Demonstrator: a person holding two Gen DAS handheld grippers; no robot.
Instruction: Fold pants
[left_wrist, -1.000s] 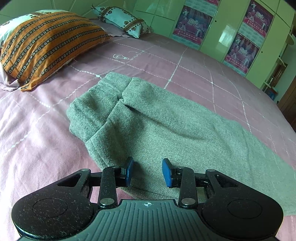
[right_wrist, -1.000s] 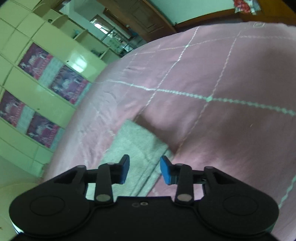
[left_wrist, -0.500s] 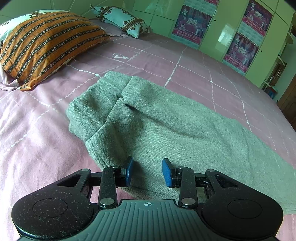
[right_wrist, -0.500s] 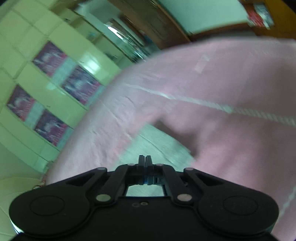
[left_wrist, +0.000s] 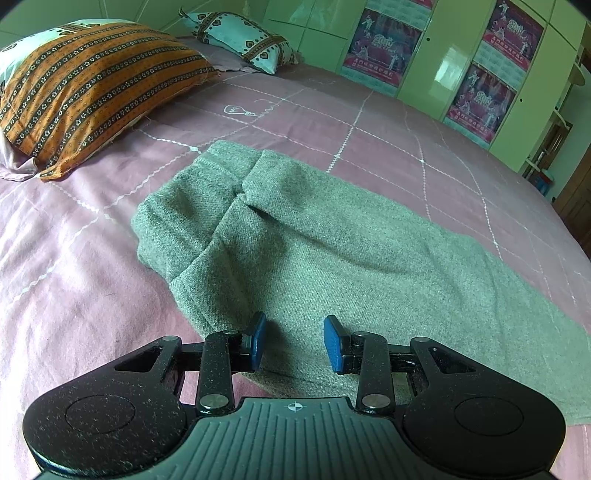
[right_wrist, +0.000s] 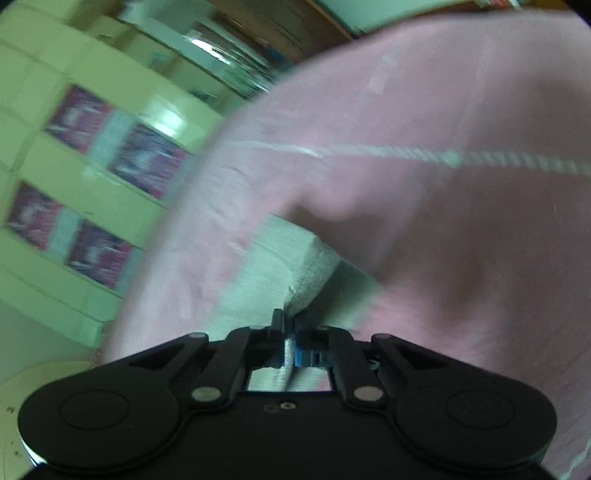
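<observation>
Grey pants (left_wrist: 314, 243) lie flat on the pink bedsheet (left_wrist: 66, 295), folded lengthwise, waist end towards the pillows. My left gripper (left_wrist: 294, 343) is open and hovers over the near edge of the pants, holding nothing. In the right wrist view my right gripper (right_wrist: 290, 345) is shut on the leg end of the pants (right_wrist: 280, 269), and the cloth rises from the bedsheet (right_wrist: 461, 240) into the jaws. That view is blurred.
An orange striped pillow (left_wrist: 85, 99) lies at the far left and a light blue patterned pillow (left_wrist: 240, 37) behind it. Green wardrobe doors with posters (left_wrist: 472, 62) stand beyond the bed, also seen in the right wrist view (right_wrist: 92, 177).
My right gripper has closed on the leg end of the pants and lifted it. My left gripper has stayed open and almost still.
</observation>
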